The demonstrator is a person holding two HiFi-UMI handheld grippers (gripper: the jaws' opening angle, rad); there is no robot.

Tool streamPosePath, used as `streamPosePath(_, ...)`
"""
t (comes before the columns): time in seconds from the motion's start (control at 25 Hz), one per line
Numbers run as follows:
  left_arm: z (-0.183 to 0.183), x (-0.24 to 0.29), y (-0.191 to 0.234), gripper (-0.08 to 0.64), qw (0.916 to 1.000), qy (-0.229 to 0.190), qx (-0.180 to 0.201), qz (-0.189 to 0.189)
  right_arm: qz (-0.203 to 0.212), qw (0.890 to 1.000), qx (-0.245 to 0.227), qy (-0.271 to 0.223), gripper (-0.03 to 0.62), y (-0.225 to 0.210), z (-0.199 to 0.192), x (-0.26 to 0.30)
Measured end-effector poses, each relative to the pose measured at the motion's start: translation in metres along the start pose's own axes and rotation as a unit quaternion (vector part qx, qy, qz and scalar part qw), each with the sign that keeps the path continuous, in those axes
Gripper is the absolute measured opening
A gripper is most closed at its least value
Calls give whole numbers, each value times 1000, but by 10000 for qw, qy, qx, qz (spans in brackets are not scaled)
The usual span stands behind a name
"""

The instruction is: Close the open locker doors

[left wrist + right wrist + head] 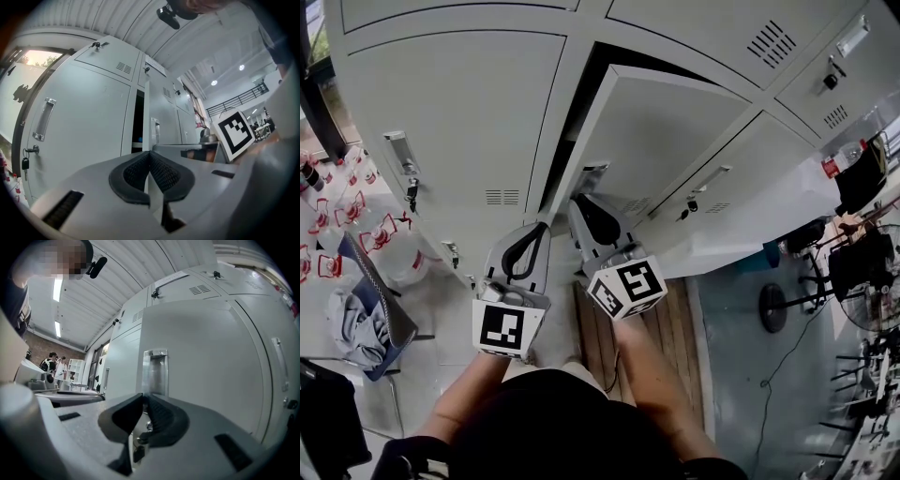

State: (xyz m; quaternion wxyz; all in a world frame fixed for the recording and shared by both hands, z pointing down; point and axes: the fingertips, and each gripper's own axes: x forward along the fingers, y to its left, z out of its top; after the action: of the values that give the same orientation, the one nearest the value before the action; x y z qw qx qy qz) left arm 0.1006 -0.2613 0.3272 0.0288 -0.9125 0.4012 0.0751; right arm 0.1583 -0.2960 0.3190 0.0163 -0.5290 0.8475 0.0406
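Observation:
One grey locker door (675, 141) stands open in the middle of the locker bank, with a dark gap (581, 112) at its left. In the right gripper view the door (211, 362) fills the frame, and its metal handle (154, 369) sits just above the jaws. My right gripper (143, 397) has its tips pinched together at the handle's lower end; a lock with a key (150, 426) shows below them. In the head view my right gripper (579, 202) is at the handle (592, 175). My left gripper (541, 229) (150, 154) is shut and empty, facing the door's edge (146, 117).
The closed locker on the left has a handle (398, 150) with keys hanging below it (412, 192). Several water bottles (337, 216) and a blue crate with cloth (366, 323) stand at the left. Wooden boards (661, 328) lie underfoot. A fan (872, 281) stands at the right.

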Motion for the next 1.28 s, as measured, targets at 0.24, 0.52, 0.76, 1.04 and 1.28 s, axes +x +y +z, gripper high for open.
streamPosePath(0.24, -1, 4, 6, 2, 10000, 30, -46, 14, -31, 10000, 15, 5, 33, -3, 0, 8)
streamPosePath(0.52, -2, 7, 12, 2, 10000, 14, -53, 36, -82, 10000, 27, 8, 29, -7, -1, 16)
streamPosePath(0.76, -5, 9, 17, 2, 9999, 61, -83, 57, -113, 9999, 21, -1, 28, -9, 0, 22)
streamPosePath(1.04, -7, 13, 21, 2, 9999, 70, -103, 56, -186, 9998, 16, 3, 25, -14, -2, 31)
streamPosePath(1.28, -8, 17, 26, 2, 9999, 81, -108, 72, -215, 9998, 13, 7, 23, -16, -2, 37)
